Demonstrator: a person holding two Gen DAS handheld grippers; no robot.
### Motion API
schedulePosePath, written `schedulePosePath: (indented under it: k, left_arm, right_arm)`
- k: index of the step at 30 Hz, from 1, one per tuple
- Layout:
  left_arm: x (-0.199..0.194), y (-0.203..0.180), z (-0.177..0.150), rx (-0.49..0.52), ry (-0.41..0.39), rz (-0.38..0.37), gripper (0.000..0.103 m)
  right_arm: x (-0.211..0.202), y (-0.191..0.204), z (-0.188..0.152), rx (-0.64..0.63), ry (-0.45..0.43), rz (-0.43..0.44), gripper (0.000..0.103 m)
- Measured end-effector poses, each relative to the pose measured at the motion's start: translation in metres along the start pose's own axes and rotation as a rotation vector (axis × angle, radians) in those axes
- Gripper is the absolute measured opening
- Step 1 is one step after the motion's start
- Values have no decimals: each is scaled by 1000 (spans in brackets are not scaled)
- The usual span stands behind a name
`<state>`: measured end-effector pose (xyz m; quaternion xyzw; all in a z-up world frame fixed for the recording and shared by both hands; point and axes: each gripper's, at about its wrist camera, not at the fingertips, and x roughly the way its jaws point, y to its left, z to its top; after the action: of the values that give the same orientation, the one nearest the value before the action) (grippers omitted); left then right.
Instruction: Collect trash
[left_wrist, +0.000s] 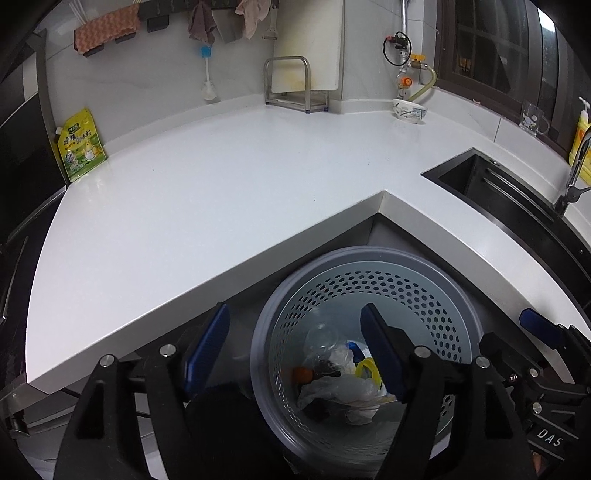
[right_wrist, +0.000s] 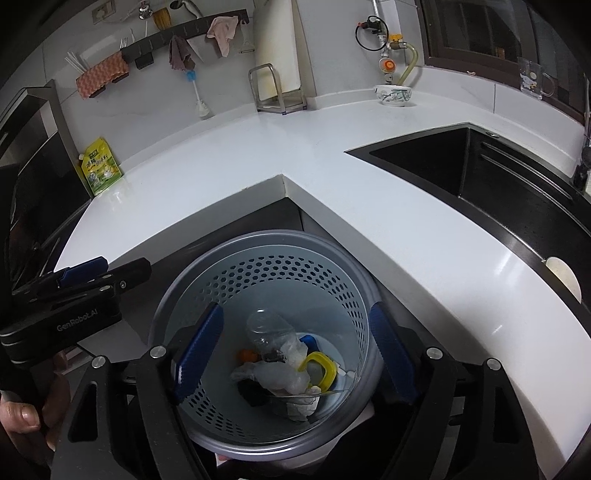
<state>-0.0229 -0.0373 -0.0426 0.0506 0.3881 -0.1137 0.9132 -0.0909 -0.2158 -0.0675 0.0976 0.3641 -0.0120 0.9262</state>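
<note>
A grey perforated trash bin (left_wrist: 417, 295) (right_wrist: 280, 273) stands on the floor below the counter's inner corner. It holds a clear plastic bottle (right_wrist: 267, 330), crumpled plastic wrap (right_wrist: 284, 373), a yellow ring (right_wrist: 319, 369) and an orange bit (right_wrist: 246, 355). My left gripper (left_wrist: 295, 350) is open and empty above the bin's left rim. My right gripper (right_wrist: 295, 350) is open and empty over the bin's mouth. The left gripper also shows in the right wrist view (right_wrist: 85, 280), at the left.
White L-shaped counter (left_wrist: 221, 184) (right_wrist: 369, 184). A yellow-green pouch (left_wrist: 79, 146) (right_wrist: 101, 171) leans on the back wall at the left. A bowl (left_wrist: 409, 110) (right_wrist: 393, 95), a metal rack (left_wrist: 295, 86) and a glass mug (right_wrist: 533, 79) stand at the back. Black sink (right_wrist: 461, 162) at the right.
</note>
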Motion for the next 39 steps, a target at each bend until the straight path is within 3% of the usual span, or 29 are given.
schedulePosePath:
  k: [14,22,39]
  left_arm:
    - [-30,3,-1,-12,-73,17,80]
    - [-48,2,-1,-13,-115,40,89]
    - [-67,-3,-2,-6,-154,51,96]
  right_arm:
    - [-24,8,-3,12,-47,-36,78]
    - [-36,10,-4,4,-71,-30,78]
    - [-49,8,-7,0,-96,-35,78]
